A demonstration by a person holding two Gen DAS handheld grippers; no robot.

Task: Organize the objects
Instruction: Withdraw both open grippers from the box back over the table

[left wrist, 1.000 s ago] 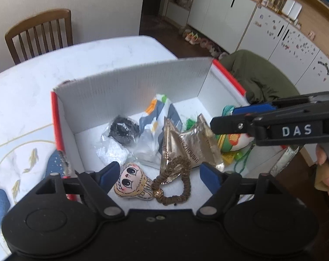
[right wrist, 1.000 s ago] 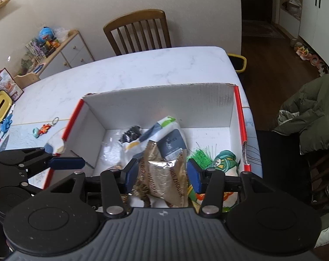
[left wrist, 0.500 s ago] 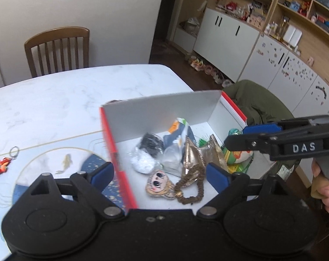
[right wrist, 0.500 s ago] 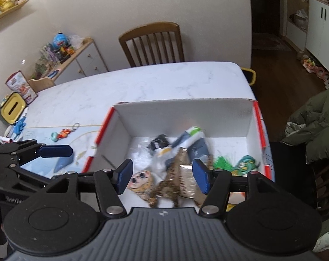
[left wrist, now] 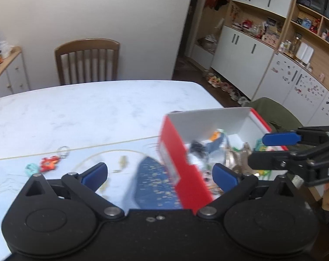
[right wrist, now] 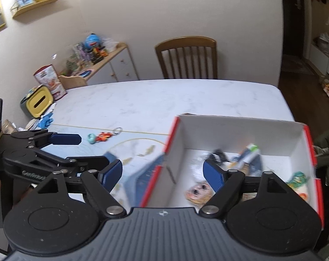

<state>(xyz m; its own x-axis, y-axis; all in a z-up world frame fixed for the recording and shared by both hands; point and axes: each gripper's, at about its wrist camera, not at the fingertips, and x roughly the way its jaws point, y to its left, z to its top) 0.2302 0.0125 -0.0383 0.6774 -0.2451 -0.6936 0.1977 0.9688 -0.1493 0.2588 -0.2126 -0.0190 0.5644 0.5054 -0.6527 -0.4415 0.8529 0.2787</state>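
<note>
Red-edged box (right wrist: 240,130) already holds most items; the keychain toy (left wrist: 48,163) lies loose on the tabletop (left wrist: 88,113). Left hand-held gripper (left wrist: 159,174) (wide open, empty, like the right (right wrist: 162,170)) should straddle it squarely.

One red-and-white cardboard box (right wrist: 236,130) stood on one white marble table (right wrist: 164,100), and one wooden chair (right wrist: 187,57) was behind it. Two keychain charms lay together on the mat: one teal (right wrist: 91,138), one red-orange (right wrist: 103,136). Inside the box, one cartoon-face doll (right wrist: 197,192) and one green cartoon toy (right wrist: 298,178) could be counted; the other packets there were too blurred to number. Two grippers showed, left (left wrist: 159,174) and right (right wrist: 162,173), each with two blue-padded fingers.
</note>
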